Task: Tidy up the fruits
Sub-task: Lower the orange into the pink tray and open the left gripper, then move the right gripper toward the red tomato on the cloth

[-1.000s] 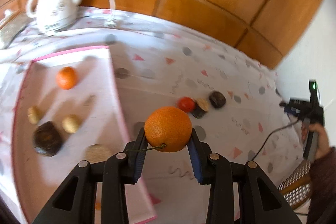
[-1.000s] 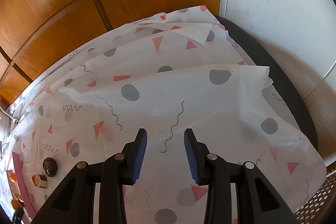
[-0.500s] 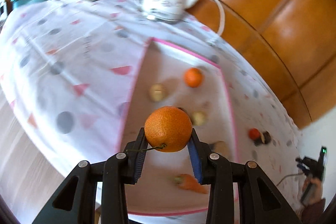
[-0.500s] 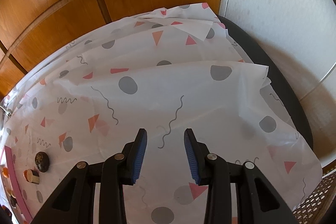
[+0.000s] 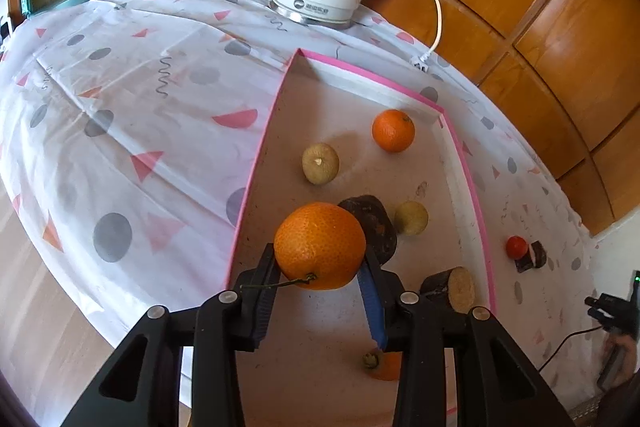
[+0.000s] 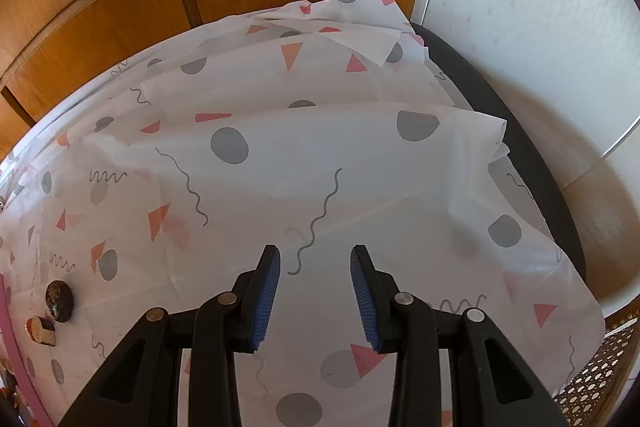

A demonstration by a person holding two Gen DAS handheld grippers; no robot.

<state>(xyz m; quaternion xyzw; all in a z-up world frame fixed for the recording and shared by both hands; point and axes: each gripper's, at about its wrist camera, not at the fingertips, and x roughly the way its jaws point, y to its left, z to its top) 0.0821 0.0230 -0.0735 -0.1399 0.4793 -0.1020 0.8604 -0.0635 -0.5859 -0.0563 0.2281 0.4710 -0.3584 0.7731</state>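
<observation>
Left gripper (image 5: 320, 263) has swung from the bare counter to over the pink-edged tray (image 5: 472, 187), jaws clamped on the orange (image 5: 320, 245), free tray floor straight below; right gripper (image 6: 315, 267) idle, jaws slightly apart, empty.
</observation>
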